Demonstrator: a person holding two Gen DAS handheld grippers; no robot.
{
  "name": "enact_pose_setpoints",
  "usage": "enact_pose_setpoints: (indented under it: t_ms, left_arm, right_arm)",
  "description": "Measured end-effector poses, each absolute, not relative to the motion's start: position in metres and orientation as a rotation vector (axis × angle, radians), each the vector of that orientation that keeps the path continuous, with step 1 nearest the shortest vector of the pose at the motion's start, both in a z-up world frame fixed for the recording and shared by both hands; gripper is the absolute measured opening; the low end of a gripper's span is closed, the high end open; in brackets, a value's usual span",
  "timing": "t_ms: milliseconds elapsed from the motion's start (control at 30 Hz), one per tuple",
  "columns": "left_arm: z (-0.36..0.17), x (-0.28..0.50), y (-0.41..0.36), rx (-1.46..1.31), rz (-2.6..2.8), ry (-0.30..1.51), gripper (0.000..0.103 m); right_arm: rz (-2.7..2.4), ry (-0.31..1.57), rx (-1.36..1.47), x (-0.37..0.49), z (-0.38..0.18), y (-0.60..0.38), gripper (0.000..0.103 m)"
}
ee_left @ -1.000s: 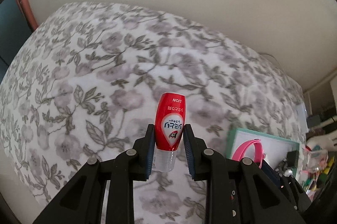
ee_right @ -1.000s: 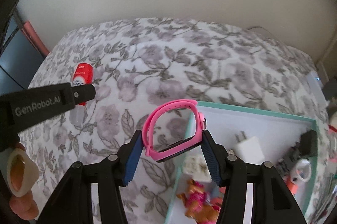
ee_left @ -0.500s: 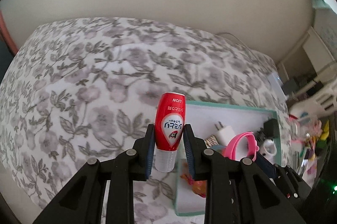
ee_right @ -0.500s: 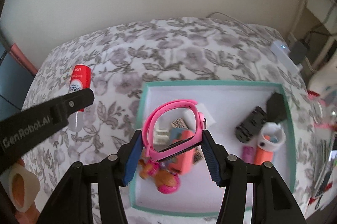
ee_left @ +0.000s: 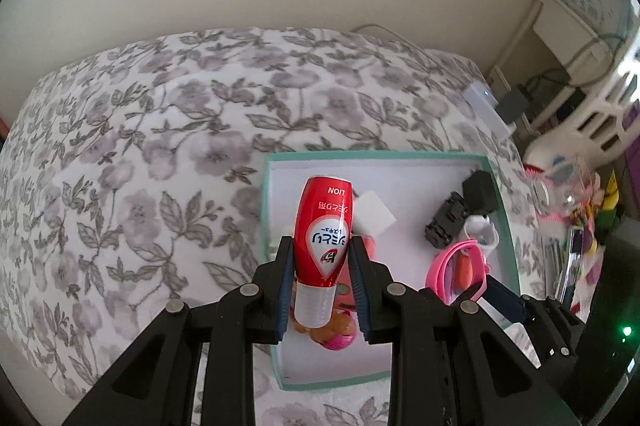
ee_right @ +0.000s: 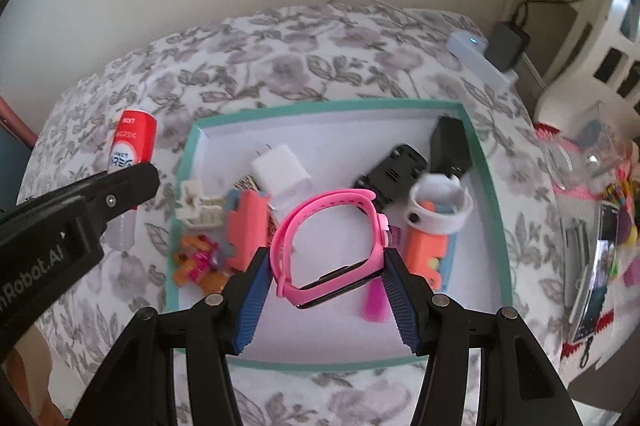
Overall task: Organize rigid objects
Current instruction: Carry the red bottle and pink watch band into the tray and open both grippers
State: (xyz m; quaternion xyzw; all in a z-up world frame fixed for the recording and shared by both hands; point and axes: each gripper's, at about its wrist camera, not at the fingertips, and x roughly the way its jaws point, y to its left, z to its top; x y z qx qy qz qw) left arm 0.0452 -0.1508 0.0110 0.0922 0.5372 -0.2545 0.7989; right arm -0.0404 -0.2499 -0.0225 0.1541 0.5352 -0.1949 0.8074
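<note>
My left gripper (ee_left: 322, 260) is shut on a red bottle (ee_left: 323, 230) with a clear cap, held above the left edge of a teal-rimmed white box (ee_left: 267, 185). In the right wrist view the same red bottle (ee_right: 130, 149) shows at the left, just outside the teal-rimmed box (ee_right: 188, 161). My right gripper (ee_right: 325, 266) is shut on a pink watch band (ee_right: 332, 246), held over the middle of the box. That pink band (ee_left: 452, 272) also appears low on the right in the left wrist view.
Inside the box lie a white charger (ee_right: 280, 171), black parts (ee_right: 390, 169), an orange block (ee_right: 248, 226), a white cup-like piece (ee_right: 438, 205) and a small toy (ee_right: 198, 262). A floral cloth (ee_left: 140, 165) covers the surface. Clutter (ee_right: 596, 226) crowds the right edge; a wall stands behind.
Both grippers have travelled right across the floral cloth with their objects still held. The box has come from the right edge to below both grippers.
</note>
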Motion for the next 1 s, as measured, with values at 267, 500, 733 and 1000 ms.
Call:
enact_pose_setpoints:
  t_ms: [267, 500, 733, 1000]
  left_arm:
    - [0.003, 0.027, -0.169, 0.260, -0.553, 1.162, 0.028]
    - [-0.012, 0.016, -0.184, 0.303, -0.563, 1.203, 0.028]
    - [-0.028, 0.015, -0.191, 0.323, -0.554, 1.250, 0.028]
    - [-0.041, 0.015, -0.193, 0.341, -0.532, 1.285, 0.028]
  right_arm:
    - [-0.449, 1.178, 0.369, -0.060, -0.032, -0.267, 0.059]
    - [-0.467, 1.217, 0.412, -0.068, -0.045, -0.281, 0.059]
    - [-0.449, 1.250, 0.410, -0.067, -0.055, -0.282, 0.059]
    - [-0.431, 1.291, 0.392, -0.064, -0.065, -0.282, 0.059]
